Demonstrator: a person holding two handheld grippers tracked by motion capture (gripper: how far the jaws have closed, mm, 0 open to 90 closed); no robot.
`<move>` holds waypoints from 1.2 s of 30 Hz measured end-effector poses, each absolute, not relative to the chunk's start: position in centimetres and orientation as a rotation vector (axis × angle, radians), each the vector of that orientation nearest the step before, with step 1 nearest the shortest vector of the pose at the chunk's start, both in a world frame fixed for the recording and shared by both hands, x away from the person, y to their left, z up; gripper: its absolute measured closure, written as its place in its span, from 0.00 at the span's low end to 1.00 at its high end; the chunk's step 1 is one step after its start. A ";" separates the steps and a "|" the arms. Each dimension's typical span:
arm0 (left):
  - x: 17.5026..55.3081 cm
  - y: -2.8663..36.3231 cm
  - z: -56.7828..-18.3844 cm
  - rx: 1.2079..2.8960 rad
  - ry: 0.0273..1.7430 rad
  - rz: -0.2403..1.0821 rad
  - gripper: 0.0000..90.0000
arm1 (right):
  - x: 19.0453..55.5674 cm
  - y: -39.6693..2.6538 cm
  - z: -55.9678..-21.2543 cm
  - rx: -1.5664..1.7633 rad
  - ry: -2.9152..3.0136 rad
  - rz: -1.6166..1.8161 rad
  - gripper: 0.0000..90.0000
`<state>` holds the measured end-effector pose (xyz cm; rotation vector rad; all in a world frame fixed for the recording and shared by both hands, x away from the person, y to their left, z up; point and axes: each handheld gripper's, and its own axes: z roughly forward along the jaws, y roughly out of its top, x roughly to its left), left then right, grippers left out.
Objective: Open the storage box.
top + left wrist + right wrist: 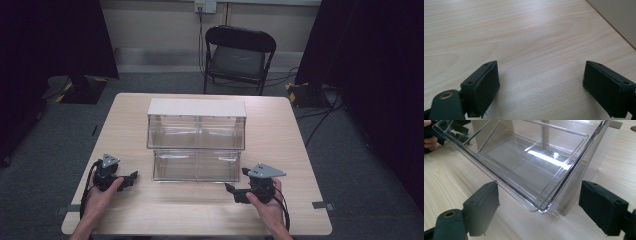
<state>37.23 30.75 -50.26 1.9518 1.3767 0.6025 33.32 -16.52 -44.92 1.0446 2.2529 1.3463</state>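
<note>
Left tongs (131,178) sat on the bench (210,215) at the near left, jaws spread wide with nothing between them — the left gripper view showed bare wood grain in the gap. Right tongs (231,189) sat at the near right, also released and empty, aimed at the near right corner of the pulled-out lower drawer (196,165). In the right gripper view that drawer's clear corner (541,207) lay just ahead of the jaws, between them in line but not touched.

The thing in play: a clear two-tier drawer cabinet (196,107) standing mid-bench, white top, upper tier (196,131) closed, lower drawer slid forward toward the person. Both tiers looked empty; a divider ran down the middle of each.

Step, as I judged it: approach phase — neither tongs had contact yet, and the likely job was handling the lower drawer, either pushing it home or drawing it further. The next move called for advancing the right tongs to the drawer's front lip and closing on the thin clear wall squarely; the plastic looked slick, so a shallow bite could slip. The left tongs would probably need to brace the cabinet or take the other corner to keep the drawer from skewing.

Count: two tongs, one cabinet, two tiers, one bench, one folding chair (239,55) behind it.
</note>
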 end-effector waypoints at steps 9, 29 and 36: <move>37.2 30.8 -50.3 1.952 1.377 0.603 0.15 | 33.3 -16.6 -44.8 1.035 2.249 1.360 0.18; 37.2 30.8 -50.3 1.954 1.376 0.603 0.15 | 33.3 -16.6 -44.2 1.022 2.252 1.372 0.18; 37.2 30.8 -50.3 1.955 1.376 0.603 0.15 | 33.3 -16.4 -44.0 1.026 2.244 1.376 0.18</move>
